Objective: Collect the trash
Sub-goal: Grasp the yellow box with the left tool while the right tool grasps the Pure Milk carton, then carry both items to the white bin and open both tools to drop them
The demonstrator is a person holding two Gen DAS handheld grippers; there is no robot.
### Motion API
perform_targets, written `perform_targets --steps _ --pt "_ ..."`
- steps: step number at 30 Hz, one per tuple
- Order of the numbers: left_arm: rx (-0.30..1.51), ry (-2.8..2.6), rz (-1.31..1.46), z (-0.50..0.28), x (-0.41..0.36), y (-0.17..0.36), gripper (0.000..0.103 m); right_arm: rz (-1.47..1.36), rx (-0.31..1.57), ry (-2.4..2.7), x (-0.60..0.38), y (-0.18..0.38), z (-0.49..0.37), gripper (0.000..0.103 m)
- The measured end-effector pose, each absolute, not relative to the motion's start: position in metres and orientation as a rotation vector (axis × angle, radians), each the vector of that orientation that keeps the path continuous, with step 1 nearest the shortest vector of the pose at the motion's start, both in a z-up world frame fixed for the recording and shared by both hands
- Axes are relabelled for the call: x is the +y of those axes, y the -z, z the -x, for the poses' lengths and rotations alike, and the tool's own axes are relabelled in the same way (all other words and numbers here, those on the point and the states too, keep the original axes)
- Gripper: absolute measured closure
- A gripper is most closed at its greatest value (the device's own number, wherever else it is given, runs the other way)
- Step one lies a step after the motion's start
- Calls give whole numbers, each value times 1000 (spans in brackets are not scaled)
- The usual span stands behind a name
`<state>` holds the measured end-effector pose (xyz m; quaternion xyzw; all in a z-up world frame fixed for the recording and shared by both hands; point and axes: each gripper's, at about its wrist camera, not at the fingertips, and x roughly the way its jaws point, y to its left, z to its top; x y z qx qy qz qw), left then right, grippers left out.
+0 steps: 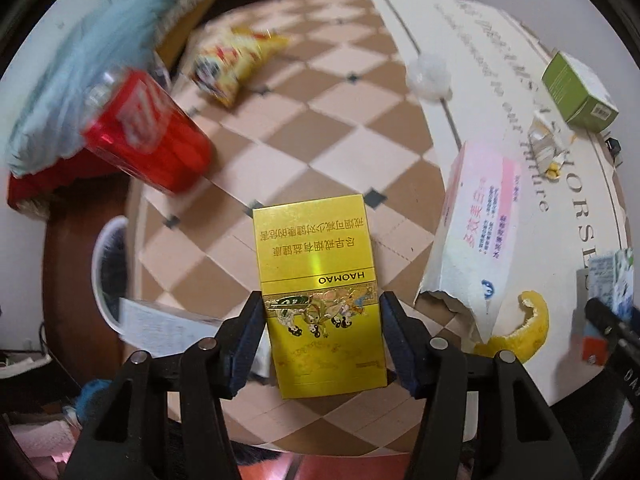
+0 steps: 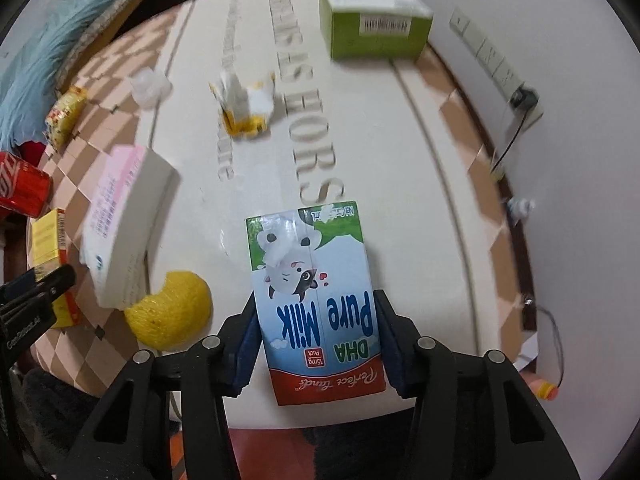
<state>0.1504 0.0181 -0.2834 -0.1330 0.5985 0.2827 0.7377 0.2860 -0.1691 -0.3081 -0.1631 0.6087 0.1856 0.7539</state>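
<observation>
My left gripper (image 1: pixel 322 312) is shut on a yellow cigarette pack (image 1: pixel 320 280), held above the checkered tabletop (image 1: pixel 340 136). My right gripper (image 2: pixel 316 312) is shut on a blue and white milk carton (image 2: pixel 312 296) over the cream table runner (image 2: pixel 360 152). The milk carton (image 1: pixel 612 284) and the right gripper's fingers (image 1: pixel 608 320) show at the left wrist view's right edge. In the right wrist view the cigarette pack (image 2: pixel 46 240) and left gripper fingers (image 2: pixel 44 284) sit at the far left.
Trash lies on the table: a red soda can (image 1: pixel 148 136), a yellow snack bag (image 1: pixel 228 60), a torn pink and white box (image 1: pixel 476 224), a lemon peel (image 2: pixel 172 308), a crumpled wrapper (image 2: pixel 244 104), a green box (image 2: pixel 372 20), a white plastic lump (image 1: pixel 428 72). A white bin (image 1: pixel 108 272) stands below left.
</observation>
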Motion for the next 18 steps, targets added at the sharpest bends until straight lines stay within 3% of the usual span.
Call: perform_targets --steps 18 --pt "908 -644 331 -87 50 111 49 237 1062 -689 -97 162 -243 51"
